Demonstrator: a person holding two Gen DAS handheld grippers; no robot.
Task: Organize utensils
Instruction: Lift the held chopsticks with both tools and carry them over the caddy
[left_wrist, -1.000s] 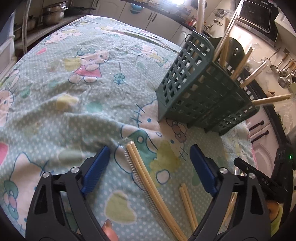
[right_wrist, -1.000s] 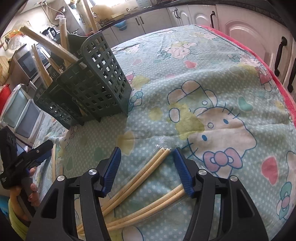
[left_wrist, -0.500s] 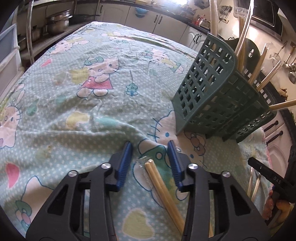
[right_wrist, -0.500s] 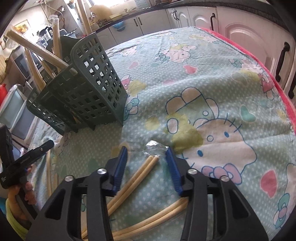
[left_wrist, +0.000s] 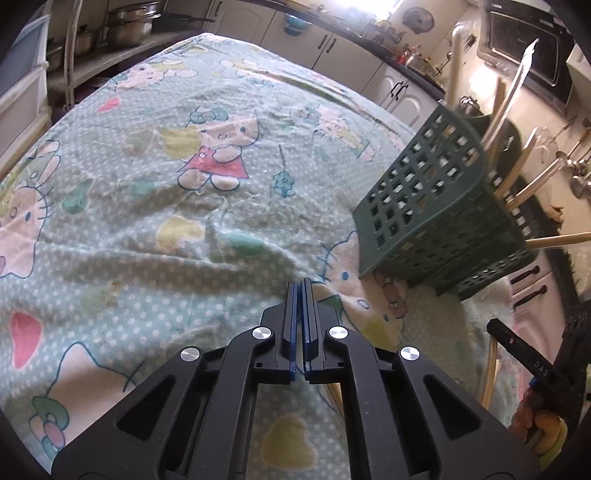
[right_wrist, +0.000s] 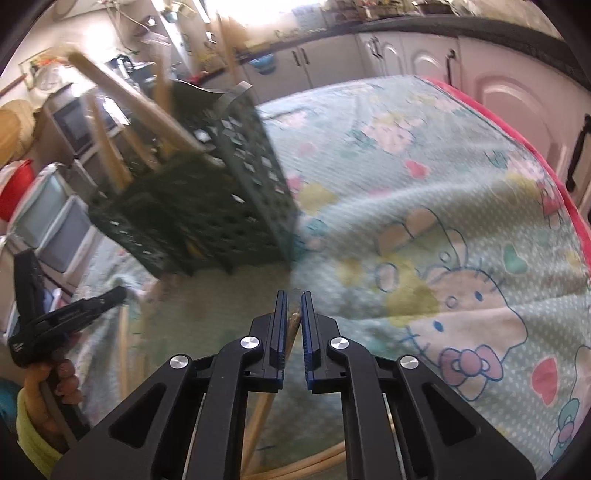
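A dark green slotted utensil basket (left_wrist: 436, 206) stands on the Hello Kitty tablecloth (left_wrist: 184, 206) with several wooden chopsticks sticking out of it; it also shows in the right wrist view (right_wrist: 207, 206). My left gripper (left_wrist: 300, 291) is shut on a wrapped pair of chopsticks (left_wrist: 334, 397), mostly hidden under the jaws. My right gripper (right_wrist: 294, 306) is shut on another wrapped pair of chopsticks (right_wrist: 291, 325), whose tip shows between the blue pads. More chopsticks (right_wrist: 314, 461) lie on the cloth below it.
Loose chopsticks (left_wrist: 489, 369) lie near the table's right edge in the left wrist view. The other gripper and hand (right_wrist: 55, 332) show at the left of the right wrist view. Kitchen cabinets (right_wrist: 406, 59), a microwave (left_wrist: 524, 40) and pots (left_wrist: 129, 26) surround the table.
Both grippers have closed from wide open onto a pair of chopsticks each. The right wrist view is now blurred and has shifted toward the basket.
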